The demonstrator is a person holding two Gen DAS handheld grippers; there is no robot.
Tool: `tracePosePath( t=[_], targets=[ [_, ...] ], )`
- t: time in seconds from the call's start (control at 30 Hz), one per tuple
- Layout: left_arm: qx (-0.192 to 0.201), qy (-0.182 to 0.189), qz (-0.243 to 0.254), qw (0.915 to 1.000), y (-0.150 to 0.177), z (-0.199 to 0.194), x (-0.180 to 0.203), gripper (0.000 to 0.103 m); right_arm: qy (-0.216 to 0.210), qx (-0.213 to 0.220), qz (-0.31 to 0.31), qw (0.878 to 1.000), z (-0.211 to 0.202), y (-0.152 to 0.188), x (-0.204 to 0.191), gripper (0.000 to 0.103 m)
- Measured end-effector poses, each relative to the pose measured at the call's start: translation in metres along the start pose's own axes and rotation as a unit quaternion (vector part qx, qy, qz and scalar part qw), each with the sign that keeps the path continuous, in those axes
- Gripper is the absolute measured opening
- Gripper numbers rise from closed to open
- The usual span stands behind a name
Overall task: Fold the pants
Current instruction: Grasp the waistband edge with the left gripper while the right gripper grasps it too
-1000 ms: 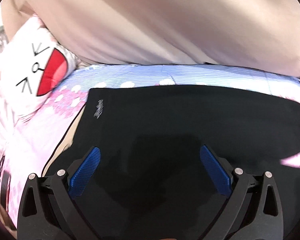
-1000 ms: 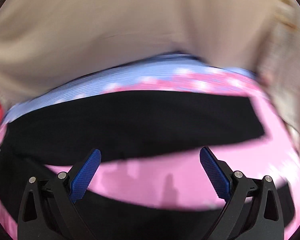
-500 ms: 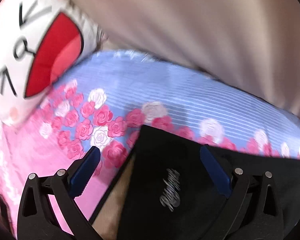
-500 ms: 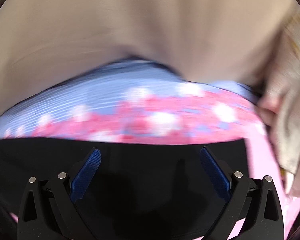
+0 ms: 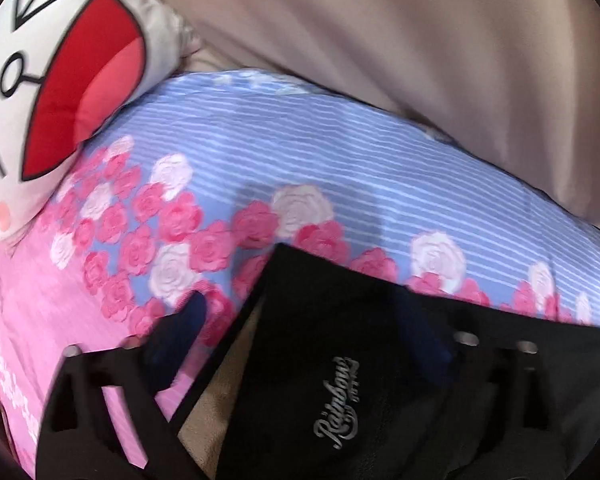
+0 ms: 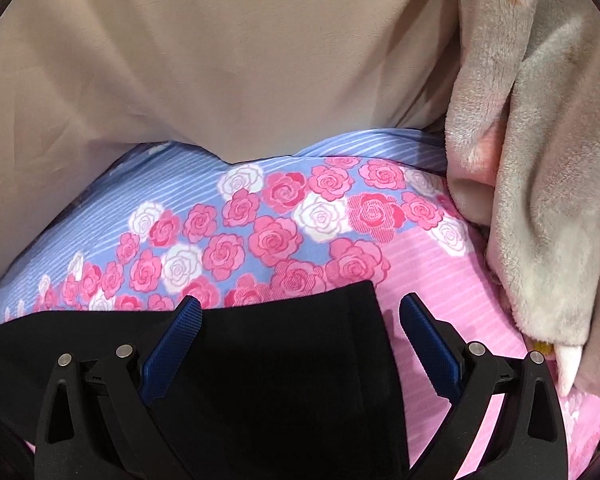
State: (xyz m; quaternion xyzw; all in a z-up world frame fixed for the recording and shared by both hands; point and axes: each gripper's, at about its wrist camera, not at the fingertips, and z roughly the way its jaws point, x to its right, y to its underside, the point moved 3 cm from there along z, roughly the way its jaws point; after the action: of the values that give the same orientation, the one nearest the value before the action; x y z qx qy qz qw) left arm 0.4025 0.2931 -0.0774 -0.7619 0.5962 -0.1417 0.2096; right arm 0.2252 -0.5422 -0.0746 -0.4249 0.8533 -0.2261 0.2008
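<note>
Black pants [image 5: 340,320] with a silver script logo [image 5: 338,402] lie flat on a rose-print sheet [image 5: 300,152]. In the left wrist view my left gripper [image 5: 300,324] is open, its fingers straddling the pants' far left corner, where a beige inner lining shows. In the right wrist view my right gripper [image 6: 300,332] is open, straddling the far right corner of the pants [image 6: 280,360], just above the cloth. Neither gripper holds anything.
A white cushion with a red mouth print [image 5: 60,72] lies at the far left. A beige curtain [image 6: 220,60] hangs behind the bed. A grey-pink plush blanket [image 6: 540,160] lies at the right edge of the sheet [image 6: 440,280].
Both grippers have moved forward and outward over the pants to the far corners. The left view has swung left towards the cushion. Both grippers stay open.
</note>
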Motion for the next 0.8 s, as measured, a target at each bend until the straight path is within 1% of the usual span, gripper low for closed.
tracePosePath(
  t=[0.1,0.13,0.17,0.2,0.23,0.27,0.3,0.33,0.37,0.4,0.43,0.47,0.5,0.53,0.63,0.7,0.77,0.8],
  targets=[
    [-0.001,0.006,-0.006,1.0000,0.002,0.004,-0.002,0.093,0.009,-0.023,-0.002,1.000,0.013,-0.003,0.006,0.097],
    [-0.003,0.015,-0.014,0.9998,0.001,0.005,-0.003,0.089,0.032,-0.030,-0.008,0.999,0.019,-0.003,0.009,0.097],
    [-0.006,0.025,-0.019,0.9995,0.001,0.006,-0.003,0.087,0.046,-0.030,-0.012,0.998,0.021,-0.002,0.010,0.097],
    [-0.009,0.032,-0.024,0.9992,0.001,0.006,-0.003,0.085,0.049,-0.025,-0.010,0.998,0.022,-0.002,0.012,0.097],
    [-0.007,0.034,-0.024,0.9991,-0.001,0.006,-0.003,0.079,0.041,-0.022,-0.005,0.999,0.022,-0.003,0.014,0.097],
    [-0.004,0.036,-0.017,0.9992,-0.001,0.004,0.000,0.075,0.030,-0.019,0.001,0.999,0.026,-0.004,0.014,0.097],
    [0.000,0.030,-0.005,0.9995,-0.002,0.003,0.004,0.069,0.020,-0.016,0.001,1.000,0.027,-0.004,0.014,0.096],
    [0.004,0.025,0.002,0.9997,-0.002,0.000,0.007,0.054,0.021,-0.008,-0.018,1.000,0.026,-0.002,0.011,0.085],
    [0.008,0.023,0.013,0.9996,-0.002,-0.002,0.012,0.047,0.023,-0.004,-0.038,0.999,0.024,-0.001,0.007,0.060],
    [0.012,0.014,0.024,0.9995,-0.003,-0.004,0.016,0.030,0.000,-0.003,-0.050,0.999,0.020,-0.002,-0.001,0.038],
    [0.013,0.011,0.032,0.9994,-0.003,-0.008,0.021,0.022,-0.023,-0.008,-0.047,0.999,0.020,-0.003,-0.007,0.015],
    [0.016,0.005,0.033,0.9993,-0.005,-0.011,0.025,0.022,-0.031,-0.003,-0.043,0.999,0.015,-0.007,-0.011,0.013],
    [0.030,-0.008,0.035,0.9989,-0.007,-0.019,0.027,0.022,-0.026,0.017,-0.057,0.998,0.004,-0.013,-0.019,0.013],
    [0.044,-0.013,0.034,0.9984,-0.011,-0.024,0.024,0.022,-0.023,0.031,-0.069,0.997,-0.005,-0.017,-0.025,0.012],
    [0.082,-0.004,0.010,0.9966,-0.022,-0.048,0.014,0.022,-0.027,0.080,-0.073,0.994,-0.035,-0.042,-0.034,0.012],
    [0.090,0.004,-0.002,0.9959,-0.032,-0.055,0.006,0.022,-0.026,0.105,-0.069,0.992,-0.047,-0.059,-0.034,0.012],
    [0.092,-0.003,-0.007,0.9958,-0.037,-0.051,0.006,0.022,-0.027,0.106,-0.061,0.992,-0.044,-0.065,-0.029,0.012],
    [0.089,-0.009,-0.004,0.9959,-0.036,-0.047,0.008,0.022,-0.019,0.096,-0.057,0.994,-0.030,-0.067,-0.025,0.012]
  ],
)
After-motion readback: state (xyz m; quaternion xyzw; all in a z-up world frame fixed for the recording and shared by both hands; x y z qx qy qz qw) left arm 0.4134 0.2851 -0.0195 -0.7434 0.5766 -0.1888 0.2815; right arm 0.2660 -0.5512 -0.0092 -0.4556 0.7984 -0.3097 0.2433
